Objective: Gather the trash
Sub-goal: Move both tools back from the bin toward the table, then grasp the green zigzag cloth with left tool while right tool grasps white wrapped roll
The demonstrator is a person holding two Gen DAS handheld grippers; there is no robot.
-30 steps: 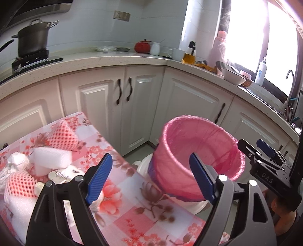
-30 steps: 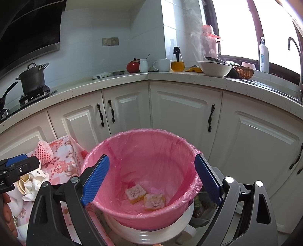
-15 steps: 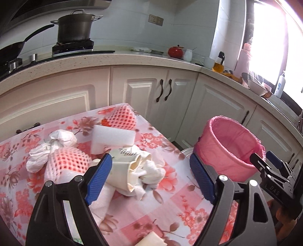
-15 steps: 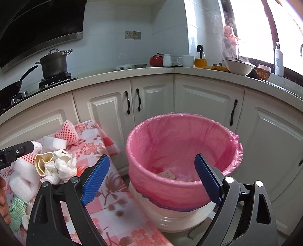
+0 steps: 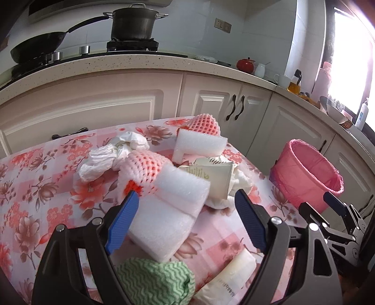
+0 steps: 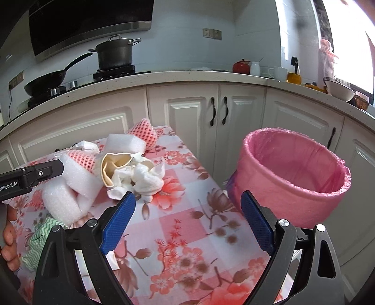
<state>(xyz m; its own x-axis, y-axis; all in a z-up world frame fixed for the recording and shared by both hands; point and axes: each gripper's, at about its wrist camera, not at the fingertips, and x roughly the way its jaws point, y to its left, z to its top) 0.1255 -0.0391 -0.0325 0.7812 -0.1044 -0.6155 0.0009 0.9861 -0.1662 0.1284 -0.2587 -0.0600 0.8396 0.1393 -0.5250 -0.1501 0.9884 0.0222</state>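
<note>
Both empty and wide open, the left gripper (image 5: 186,218) and right gripper (image 6: 187,220) face the table's trash pile; next likely means closing on the white foam wrap (image 5: 168,211) for the pink-lined bin (image 6: 293,173).

The room was a kitchen. White panelled cabinets (image 6: 192,112) with dark curved handles (image 6: 212,111) ran beneath a pale speckled countertop (image 6: 164,78) that turned a corner toward a window (image 5: 351,58), where daylight was strongly overexposed. The walls were plain white, with a double socket (image 6: 211,32) mounted above the countertop. A dark range hood (image 6: 82,21) hung over a gas hob (image 6: 114,70) carrying a lidded stock pot (image 6: 114,52) and a black wok (image 6: 46,81). The table (image 6: 187,223) bore a pink floral cloth. A red lidded pot (image 6: 241,66) and a white mug (image 6: 279,72) stood on the countertop.
</note>
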